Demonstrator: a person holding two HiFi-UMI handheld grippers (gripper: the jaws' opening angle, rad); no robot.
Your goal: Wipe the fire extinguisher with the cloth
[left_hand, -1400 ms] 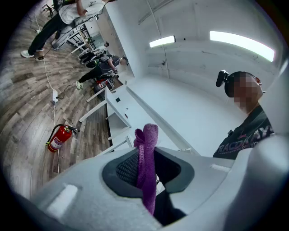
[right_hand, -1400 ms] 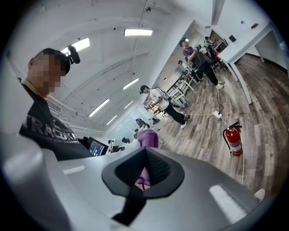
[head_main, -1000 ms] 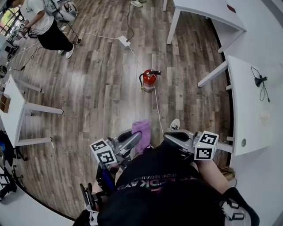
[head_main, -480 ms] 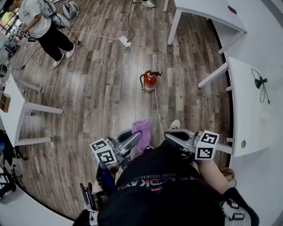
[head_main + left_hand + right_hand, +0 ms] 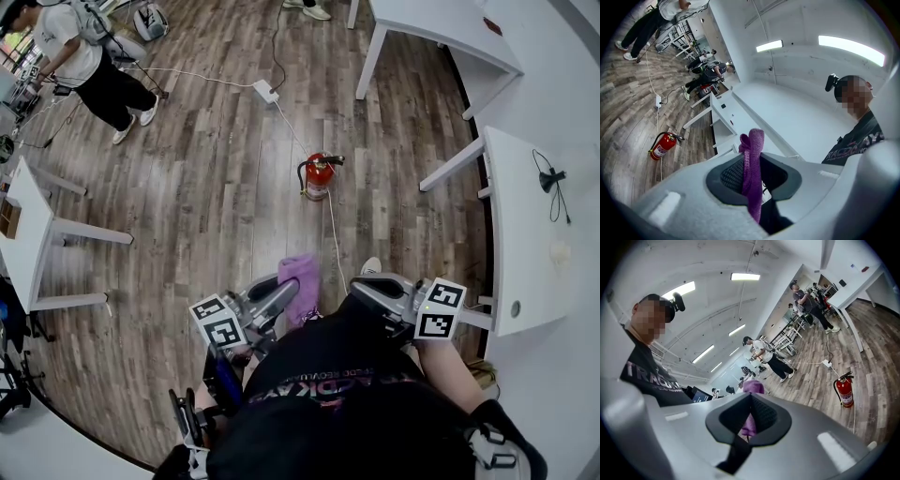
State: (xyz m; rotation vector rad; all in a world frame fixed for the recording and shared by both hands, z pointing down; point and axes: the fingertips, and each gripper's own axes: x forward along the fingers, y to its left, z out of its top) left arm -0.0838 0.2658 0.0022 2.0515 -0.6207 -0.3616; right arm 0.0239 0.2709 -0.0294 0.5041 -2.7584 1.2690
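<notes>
A red fire extinguisher (image 5: 318, 175) with a black hose stands upright on the wooden floor, well ahead of both grippers. It also shows small in the left gripper view as the extinguisher (image 5: 662, 146) and in the right gripper view (image 5: 844, 391). My left gripper (image 5: 289, 294) is shut on a purple cloth (image 5: 300, 283), which sticks up between its jaws as a folded strip (image 5: 752, 168). My right gripper (image 5: 362, 287) is held level beside it, jaws shut with nothing between them. Through its jaw frame the cloth (image 5: 752, 386) shows behind.
A white cable (image 5: 330, 225) runs from a power strip (image 5: 263, 90) past the extinguisher toward me. White tables stand at the right (image 5: 525, 225), far right (image 5: 441, 28) and left (image 5: 28, 234). A person (image 5: 89, 56) stands far left.
The extinguisher sits slightly lower in the head view. The person at the far left has stepped a little. Both grippers and the cloth hold the same pose.
</notes>
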